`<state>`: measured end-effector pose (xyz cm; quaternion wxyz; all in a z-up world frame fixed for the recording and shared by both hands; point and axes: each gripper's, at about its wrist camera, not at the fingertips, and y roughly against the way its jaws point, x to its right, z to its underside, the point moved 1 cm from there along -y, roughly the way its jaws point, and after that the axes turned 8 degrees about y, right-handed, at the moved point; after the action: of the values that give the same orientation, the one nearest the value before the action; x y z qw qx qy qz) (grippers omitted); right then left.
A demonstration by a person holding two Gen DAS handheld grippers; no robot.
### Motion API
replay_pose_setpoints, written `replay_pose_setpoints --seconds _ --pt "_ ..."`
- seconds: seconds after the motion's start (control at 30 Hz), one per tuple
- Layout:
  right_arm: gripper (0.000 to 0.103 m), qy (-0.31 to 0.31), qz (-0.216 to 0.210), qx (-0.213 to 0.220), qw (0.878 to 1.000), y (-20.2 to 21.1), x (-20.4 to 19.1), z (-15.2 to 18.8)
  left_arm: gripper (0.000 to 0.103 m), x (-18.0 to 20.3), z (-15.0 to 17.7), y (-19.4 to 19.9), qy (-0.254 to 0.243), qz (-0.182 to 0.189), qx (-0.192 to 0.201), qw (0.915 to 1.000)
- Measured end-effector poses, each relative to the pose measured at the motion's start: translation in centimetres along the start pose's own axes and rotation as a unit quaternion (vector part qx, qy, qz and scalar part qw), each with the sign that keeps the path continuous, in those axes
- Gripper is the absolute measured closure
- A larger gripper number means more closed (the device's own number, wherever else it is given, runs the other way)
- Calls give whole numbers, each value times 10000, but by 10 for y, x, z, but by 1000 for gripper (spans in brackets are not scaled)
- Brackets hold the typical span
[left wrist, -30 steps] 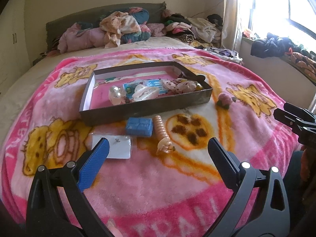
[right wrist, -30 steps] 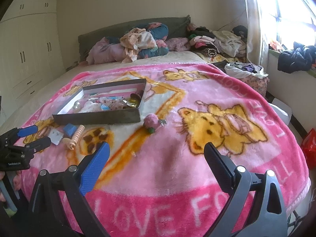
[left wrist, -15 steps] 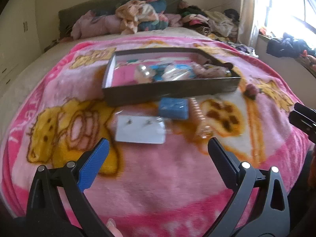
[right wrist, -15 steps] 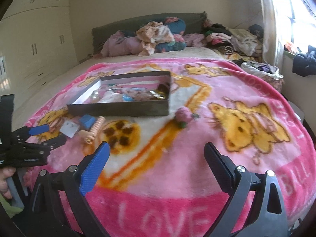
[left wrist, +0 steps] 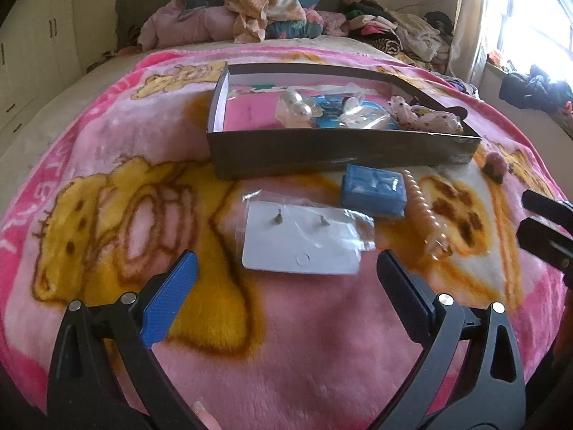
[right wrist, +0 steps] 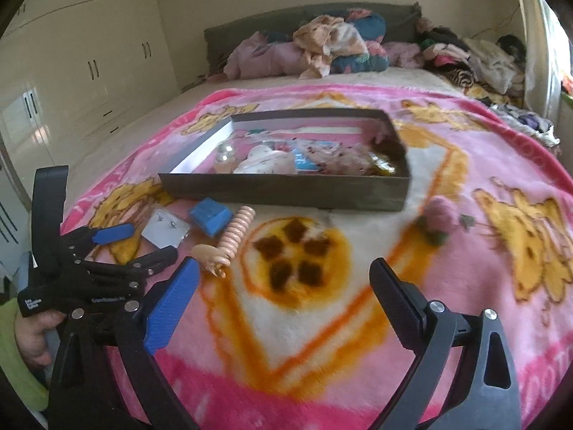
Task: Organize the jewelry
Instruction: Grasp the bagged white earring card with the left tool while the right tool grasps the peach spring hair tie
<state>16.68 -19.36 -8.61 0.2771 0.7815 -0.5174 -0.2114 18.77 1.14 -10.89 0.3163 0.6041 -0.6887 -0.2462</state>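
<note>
A dark shallow box [left wrist: 322,147] [right wrist: 286,188] sits on the pink blanket and holds several jewelry pieces and packets. In front of it lie a white earring card in a clear sleeve [left wrist: 304,245] [right wrist: 165,228], a small blue case [left wrist: 374,190] [right wrist: 211,215] and a peach spiral bracelet [left wrist: 424,211] [right wrist: 234,233]. A pink pom-pom piece [left wrist: 496,166] [right wrist: 440,216] lies right of the box. My left gripper [left wrist: 286,283] is open and empty, just short of the earring card. My right gripper [right wrist: 283,286] is open and empty, near the bracelet.
The pink bear-print blanket [left wrist: 143,215] covers the bed. Piled clothes [left wrist: 272,10] lie at the headboard. White wardrobes [right wrist: 89,64] stand at the left, a bright window with clothes [left wrist: 537,86] at the right. The left gripper shows in the right wrist view [right wrist: 136,247].
Both grippers have moved forward and left toward the items in front of the box. The left gripper has closed in on the earring card. Both stay open.
</note>
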Motion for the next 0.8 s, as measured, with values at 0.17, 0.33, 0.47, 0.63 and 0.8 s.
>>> replay_pose_setpoints --seconds 0.17,0.33,0.47,0.63,0.8 --pt "22 -58 -264 -198 9994 -23 -6 -8 24 -5 -6 -11 90 -30 -74 9999" --pt "31 9 -536 -340 9980 -43 -21 -12 51 -14 -11 -10 189 7 -49 9998" --pt "39 95 -599 -462 9971 -58 -31 -12 54 -23 -15 -7 313 77 -26 9995" --pt "60 18 -448 -421 9981 -64 -31 -12 54 -24 -16 -3 332 105 0 9994" --pt "82 -164 -498 -269 9983 -58 -19 -9 54 -24 -16 4 357 146 59 9992"
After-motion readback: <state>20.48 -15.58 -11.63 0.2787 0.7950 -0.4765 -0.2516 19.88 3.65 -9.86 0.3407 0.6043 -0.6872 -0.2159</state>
